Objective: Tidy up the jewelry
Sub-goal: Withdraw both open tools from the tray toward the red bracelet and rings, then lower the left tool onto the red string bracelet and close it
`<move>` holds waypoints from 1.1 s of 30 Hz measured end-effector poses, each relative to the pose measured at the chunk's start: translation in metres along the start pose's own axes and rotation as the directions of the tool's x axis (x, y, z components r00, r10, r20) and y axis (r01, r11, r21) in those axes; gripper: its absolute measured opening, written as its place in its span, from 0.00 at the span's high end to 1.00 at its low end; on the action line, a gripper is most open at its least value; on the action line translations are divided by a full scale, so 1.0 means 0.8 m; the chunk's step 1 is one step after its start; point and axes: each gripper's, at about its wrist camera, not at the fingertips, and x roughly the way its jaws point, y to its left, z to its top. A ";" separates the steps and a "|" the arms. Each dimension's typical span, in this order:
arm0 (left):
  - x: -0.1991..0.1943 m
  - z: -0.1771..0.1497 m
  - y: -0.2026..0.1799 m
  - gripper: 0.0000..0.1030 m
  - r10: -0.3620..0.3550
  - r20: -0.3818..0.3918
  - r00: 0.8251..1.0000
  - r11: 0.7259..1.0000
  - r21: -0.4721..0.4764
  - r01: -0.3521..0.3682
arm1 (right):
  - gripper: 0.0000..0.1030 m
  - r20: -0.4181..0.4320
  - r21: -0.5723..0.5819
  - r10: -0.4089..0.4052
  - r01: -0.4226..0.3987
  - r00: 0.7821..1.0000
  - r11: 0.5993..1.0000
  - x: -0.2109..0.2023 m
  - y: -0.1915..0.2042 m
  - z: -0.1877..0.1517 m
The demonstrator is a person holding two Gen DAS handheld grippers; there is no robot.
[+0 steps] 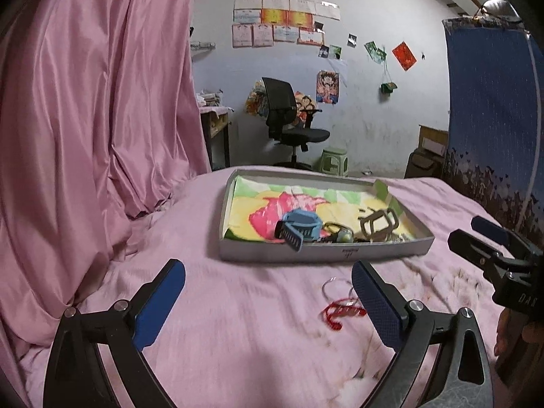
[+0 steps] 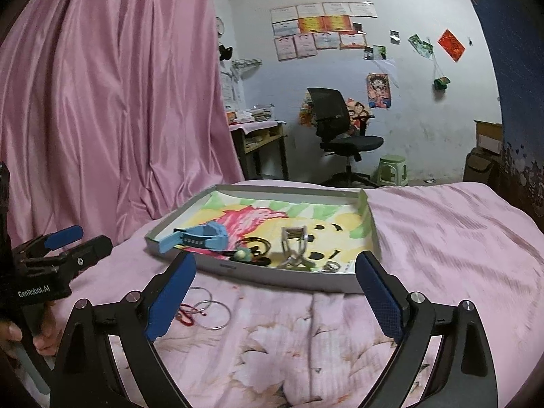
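Left wrist: red cord bracelet (image 1: 343, 314), thin, tangled.

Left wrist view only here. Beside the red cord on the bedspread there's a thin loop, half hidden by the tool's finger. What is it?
Observer: Thin silver bangles, at least two overlapping, beside the red cord, outside the tray.
Operator: Right tool carrying anything?
Observer: No, the right tool gapes wide, nothing between its fingers.
Operator: Any ring in the tray?
Observer: Yes, a small silver ring by its front wall.
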 end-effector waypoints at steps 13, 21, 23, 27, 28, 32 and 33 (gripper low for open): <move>0.017 -0.017 0.008 0.04 -0.045 -0.123 0.991 0.999 0.024 0.049 | 0.10 -0.150 -0.111 0.035 -0.052 0.988 0.992 0.025 0.035 -0.018; 0.040 -0.019 0.000 0.04 -0.110 -0.212 0.971 0.993 0.025 0.117 | 0.14 -0.264 -0.075 0.066 -0.089 0.962 0.993 0.051 0.029 -0.028; 0.046 -0.020 -0.003 0.06 -0.127 -0.230 0.965 0.990 0.024 0.136 | 0.24 -0.288 -0.070 0.070 -0.093 0.955 0.993 0.057 0.027 -0.031; 0.060 -0.022 -0.007 0.16 -0.160 -0.276 0.948 0.985 0.017 0.172 | 0.37 -0.335 -0.053 0.080 -0.103 0.939 0.993 0.071 0.023 -0.038; 0.065 -0.024 -0.009 0.19 -0.167 -0.291 0.942 0.984 0.016 0.179 | 0.42 -0.345 -0.048 0.084 -0.106 0.935 0.993 0.075 0.021 -0.039; 0.077 -0.027 -0.011 0.35 -0.202 -0.335 0.920 0.976 0.005 0.216 | 0.51 -0.383 -0.031 0.102 -0.123 0.918 0.992 0.088 0.020 -0.047; 0.080 -0.028 -0.012 0.36 -0.211 -0.344 0.915 0.974 0.001 0.225 | 0.55 -0.392 -0.029 0.107 -0.129 0.914 0.991 0.091 0.020 -0.049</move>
